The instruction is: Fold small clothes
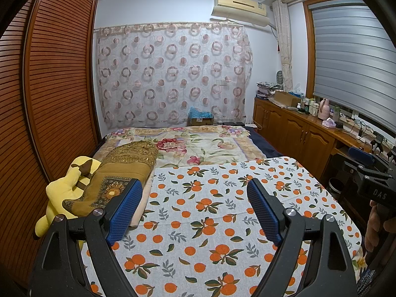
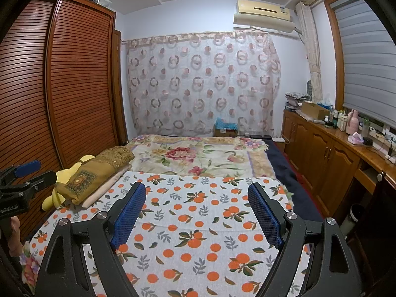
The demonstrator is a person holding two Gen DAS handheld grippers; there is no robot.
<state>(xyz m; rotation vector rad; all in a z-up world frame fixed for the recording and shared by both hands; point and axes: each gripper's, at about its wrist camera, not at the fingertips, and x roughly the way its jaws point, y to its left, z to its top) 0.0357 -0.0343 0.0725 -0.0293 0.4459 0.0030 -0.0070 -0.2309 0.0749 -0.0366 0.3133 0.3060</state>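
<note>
My left gripper (image 1: 195,193) is open and empty above a white cloth with an orange-fruit print (image 1: 222,212) spread flat over the near end of the bed. My right gripper (image 2: 196,194) is also open and empty above the same cloth (image 2: 198,222). The right gripper shows at the right edge of the left wrist view (image 1: 371,185), and the left gripper at the left edge of the right wrist view (image 2: 22,183). No small garment shows on the cloth.
A folded brown patterned blanket (image 1: 121,173) and a yellow plush toy (image 1: 64,190) lie at the bed's left side. A floral bedspread (image 1: 198,146) covers the far half. A slatted wardrobe (image 1: 54,86) stands left; a wooden cabinet (image 1: 297,128) with clutter runs along the right.
</note>
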